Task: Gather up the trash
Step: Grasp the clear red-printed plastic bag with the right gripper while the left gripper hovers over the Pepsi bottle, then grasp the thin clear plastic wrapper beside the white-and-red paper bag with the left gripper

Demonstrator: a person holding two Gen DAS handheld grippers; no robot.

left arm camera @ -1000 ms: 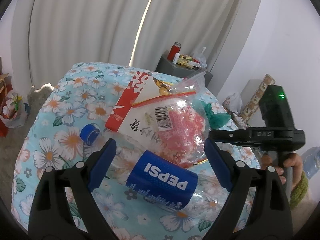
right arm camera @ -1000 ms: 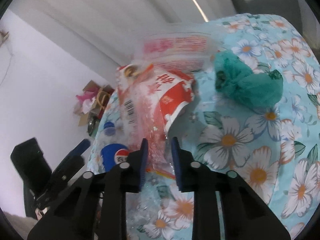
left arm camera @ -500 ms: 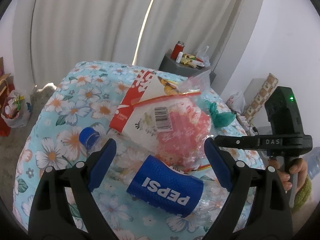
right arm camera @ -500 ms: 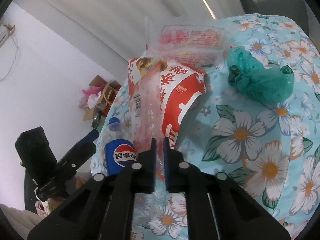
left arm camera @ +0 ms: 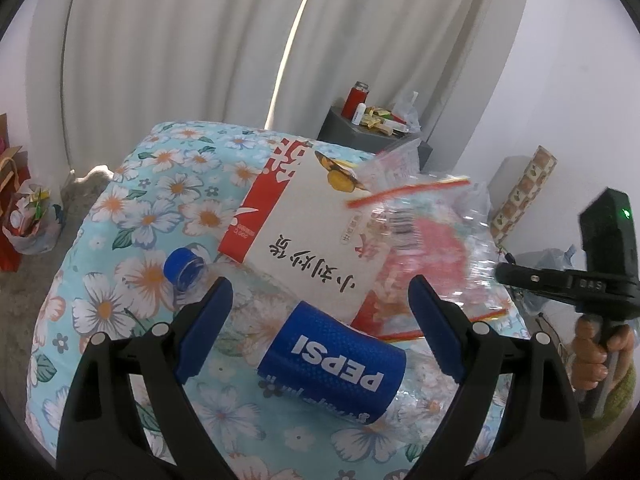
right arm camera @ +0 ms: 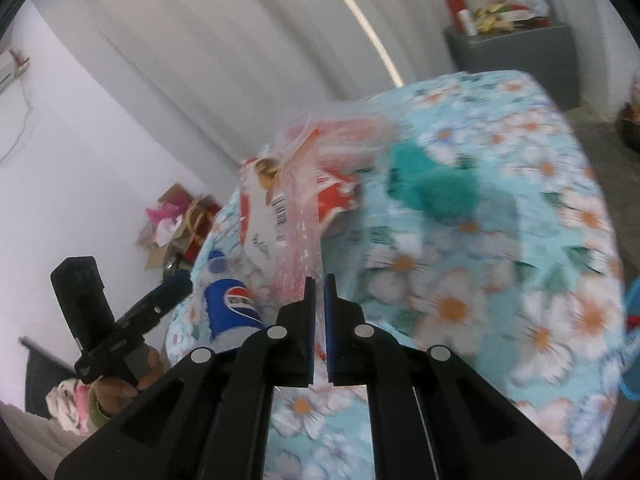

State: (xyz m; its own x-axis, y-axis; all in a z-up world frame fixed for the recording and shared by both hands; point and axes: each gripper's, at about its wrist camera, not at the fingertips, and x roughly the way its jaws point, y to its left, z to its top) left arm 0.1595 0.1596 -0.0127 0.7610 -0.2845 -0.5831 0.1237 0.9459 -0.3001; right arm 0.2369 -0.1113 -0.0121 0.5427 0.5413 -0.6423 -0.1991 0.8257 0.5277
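Note:
A clear zip bag (left arm camera: 424, 240) with a red strip and pink print is lifted off the flowered table at the right; my right gripper (right arm camera: 319, 284) is shut on its lower edge (right arm camera: 298, 236). In the left wrist view that gripper (left arm camera: 560, 280) shows at the right, held by a hand. A Pepsi bottle (left arm camera: 332, 356) with a blue cap lies on the cloth between the fingers of my left gripper (left arm camera: 320, 312), which stands open just above it. A red and white snack packet (left arm camera: 304, 232) lies behind the bottle. A teal crumpled wad (right arm camera: 436, 188) sits further back.
The table (left arm camera: 132, 208) wears a light blue flowered cloth and drops off at the left and front. A grey side table (left arm camera: 360, 136) with a red flask and small items stands by the white curtain. Bags and boxes lie on the floor at the left.
My right gripper closed on the zip bag and drew it up and to the right, uncovering more of the snack packet. My left gripper stayed over the Pepsi bottle.

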